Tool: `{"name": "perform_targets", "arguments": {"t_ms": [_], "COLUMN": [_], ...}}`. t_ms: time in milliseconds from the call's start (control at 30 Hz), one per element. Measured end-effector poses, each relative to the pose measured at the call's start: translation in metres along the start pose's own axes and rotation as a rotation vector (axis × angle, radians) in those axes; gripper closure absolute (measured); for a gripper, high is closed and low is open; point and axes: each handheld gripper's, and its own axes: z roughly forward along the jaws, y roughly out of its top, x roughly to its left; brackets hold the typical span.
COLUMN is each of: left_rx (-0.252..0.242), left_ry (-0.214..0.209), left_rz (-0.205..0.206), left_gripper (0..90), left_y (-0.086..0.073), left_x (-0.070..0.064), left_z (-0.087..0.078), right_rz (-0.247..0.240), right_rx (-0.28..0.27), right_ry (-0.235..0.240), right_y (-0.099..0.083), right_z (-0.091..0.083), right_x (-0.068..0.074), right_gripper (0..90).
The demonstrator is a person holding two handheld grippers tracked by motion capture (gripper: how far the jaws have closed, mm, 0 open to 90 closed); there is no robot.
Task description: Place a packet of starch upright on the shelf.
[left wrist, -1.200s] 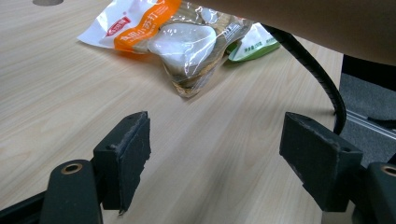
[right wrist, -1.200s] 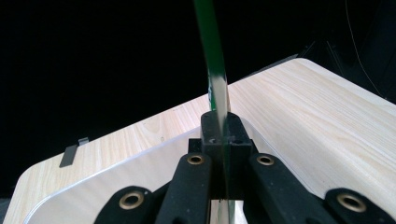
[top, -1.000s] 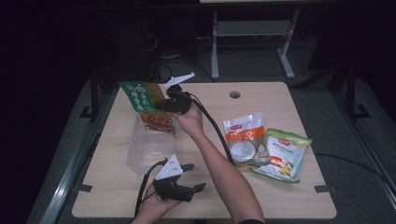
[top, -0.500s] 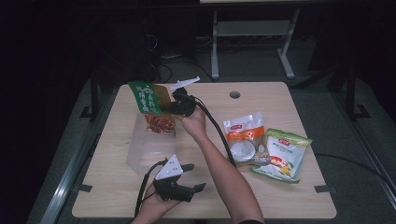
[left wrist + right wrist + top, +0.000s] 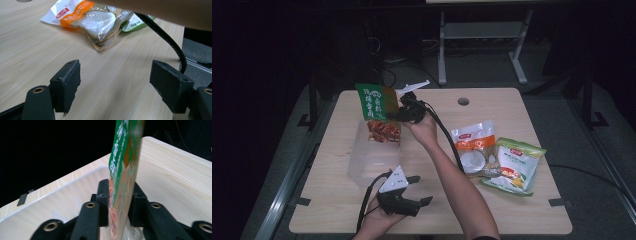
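Note:
A green and orange snack packet (image 5: 377,112) hangs upright over a clear plastic bin (image 5: 372,159) at the table's left. My right gripper (image 5: 401,113) is shut on the packet's right edge, its jaws pinching the packet (image 5: 122,185) above the bin's rim (image 5: 75,182). Near the front edge, my left gripper (image 5: 418,190) rests low and open, its pads (image 5: 67,82) wide apart over bare wood. An orange and clear packet (image 5: 472,145) and a green packet (image 5: 514,165) lie to the right; the orange and clear one (image 5: 92,21) lies ahead of the left jaws.
The light wooden table (image 5: 492,220) has a round cable hole (image 5: 463,101) near its far edge. The right gripper's black cable (image 5: 165,40) runs along the person's forearm (image 5: 457,185). Dark floor and a metal stand (image 5: 482,35) lie beyond the table.
The right gripper has lifted the green packet slightly and turned it more upright over the bin. The left gripper has stayed put.

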Motion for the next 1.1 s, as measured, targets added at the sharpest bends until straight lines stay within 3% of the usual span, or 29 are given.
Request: {"name": "perform_targets", "arguments": {"t_ms": [233, 1100], "left_rx": [0.003, 0.026], "left_ry": [0.0, 0.0], "left_rz": [0.008, 0.011], "left_gripper": [23.9, 23.7], "left_y": [0.0, -0.001], "left_x": [-0.001, -0.002], "left_z": [0.002, 0.007], "right_rz": [-0.004, 0.019], "right_rx": [0.012, 0.045], "right_ry": [-0.021, -0.049], "right_y": [0.0, -0.015], "right_z": [-0.014, -0.081], "right_x": [-0.003, -0.014], "right_gripper": [63.7, 51.9]}}
